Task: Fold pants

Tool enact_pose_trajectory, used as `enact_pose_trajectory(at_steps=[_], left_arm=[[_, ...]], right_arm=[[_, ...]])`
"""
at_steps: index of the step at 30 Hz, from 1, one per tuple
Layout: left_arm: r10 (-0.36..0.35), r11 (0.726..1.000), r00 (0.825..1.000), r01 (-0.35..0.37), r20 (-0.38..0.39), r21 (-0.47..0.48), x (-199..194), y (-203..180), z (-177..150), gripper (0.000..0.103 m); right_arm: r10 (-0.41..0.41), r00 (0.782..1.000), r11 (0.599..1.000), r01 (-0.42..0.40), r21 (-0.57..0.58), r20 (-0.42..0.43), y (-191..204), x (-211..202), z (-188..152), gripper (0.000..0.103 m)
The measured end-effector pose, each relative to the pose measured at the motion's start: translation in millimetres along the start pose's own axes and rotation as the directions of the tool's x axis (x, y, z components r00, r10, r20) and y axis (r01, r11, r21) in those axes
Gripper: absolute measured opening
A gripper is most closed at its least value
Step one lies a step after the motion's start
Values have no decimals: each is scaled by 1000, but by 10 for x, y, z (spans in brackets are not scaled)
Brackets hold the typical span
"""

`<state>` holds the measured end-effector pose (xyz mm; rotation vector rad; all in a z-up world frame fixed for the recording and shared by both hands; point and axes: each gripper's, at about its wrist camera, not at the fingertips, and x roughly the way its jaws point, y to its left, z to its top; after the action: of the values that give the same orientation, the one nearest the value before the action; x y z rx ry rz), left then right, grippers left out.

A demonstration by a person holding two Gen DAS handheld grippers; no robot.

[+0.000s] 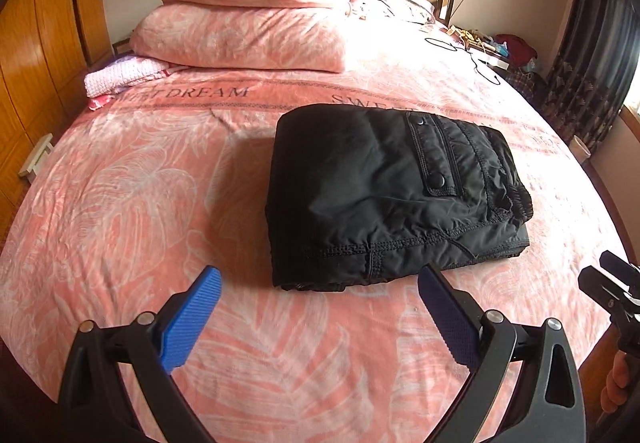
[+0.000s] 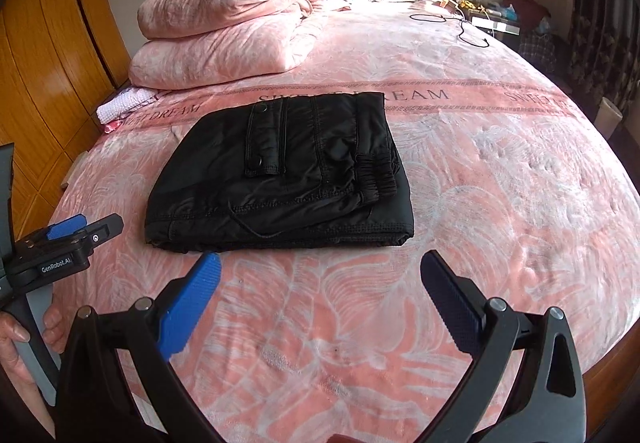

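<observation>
Both claws hung above the near edge of the bed [image 1: 120, 203], tilted downward toward the folded black pants [image 1: 384, 187] lying mid-bed on the pink bedspread. The left claw [image 1: 320, 283] stood wide open and held nothing, short of the bundle's near edge. The right claw [image 2: 320, 271] was likewise spread fully, empty, clear of the pants. A hand [image 2: 16, 339] gripped the left claw's handle.
</observation>
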<state>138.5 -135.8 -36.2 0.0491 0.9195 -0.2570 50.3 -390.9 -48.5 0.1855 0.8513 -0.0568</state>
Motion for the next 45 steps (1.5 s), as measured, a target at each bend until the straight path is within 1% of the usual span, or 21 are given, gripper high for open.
enact_pose_trajectory(at_steps=[4,10,15,20,30,36,45], left_arm=[[25,999,999,-25,22,31,-96,-69,-3,99],[72,995,996,-75,49,64,-176,-134,18,99],[85,995,995,-87,46,55,-166,-113,42,99],[118,991,992,-120,41,56,-123,-92,41,99],[121,991,992,-123,28,54,-75,-71,29,99],[141,988,990,-142,24,56,-14,-25,21,99],[157,987,988,-156,-2,49,99,47,-16,99]], right_arm=[[-2,1000,1000,2,24,14,12,-64,18,100],[-7,1000,1000,8,31,-8,35,-19,55,100],[-26,999,1000,26,16,-21,88,48,64,100],[-39,999,999,39,-1,-33,133,104,68,100],[-37,999,999,37,4,-34,128,108,80,100],[-44,998,999,44,3,-35,113,106,87,100],[-49,998,999,50,6,-45,71,152,81,100]])
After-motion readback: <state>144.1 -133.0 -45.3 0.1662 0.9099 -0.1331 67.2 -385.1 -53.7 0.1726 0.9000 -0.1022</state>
